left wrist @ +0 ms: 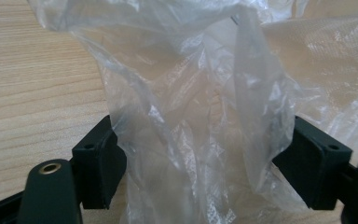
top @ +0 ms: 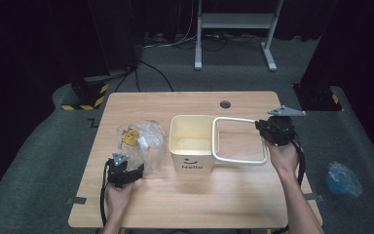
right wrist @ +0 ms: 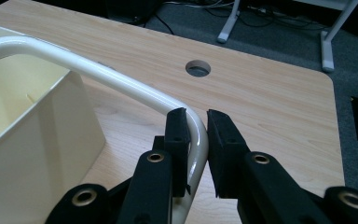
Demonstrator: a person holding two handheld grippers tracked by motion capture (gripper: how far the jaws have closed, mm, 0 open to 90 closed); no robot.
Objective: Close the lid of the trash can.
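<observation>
A crumpled clear plastic bag (top: pixel 146 141) with a yellow item (top: pixel 130 137) inside lies on the left half of the wooden table. My left gripper (top: pixel 135 170) is at the bag's near edge. In the left gripper view its jaws stand wide apart, with the bag's film (left wrist: pixel 191 93) bunched loosely between them. A cream bin (top: pixel 191 163) marked "Hello" stands mid-table, its white tube handle (top: pixel 238 160) swung out flat to the right. My right gripper (top: pixel 268 127) is shut on the far right corner of that handle (right wrist: pixel 98 70), pads (right wrist: pixel 177 126) on both sides of the tube.
A round cable hole (top: pixel 225 104) is in the table's far edge. On the grey floor, a blue bag (top: pixel 343 179) lies right of the table, and a white desk frame (top: pixel 233 19) stands behind it. Black stands with hazard tape flank the far corners.
</observation>
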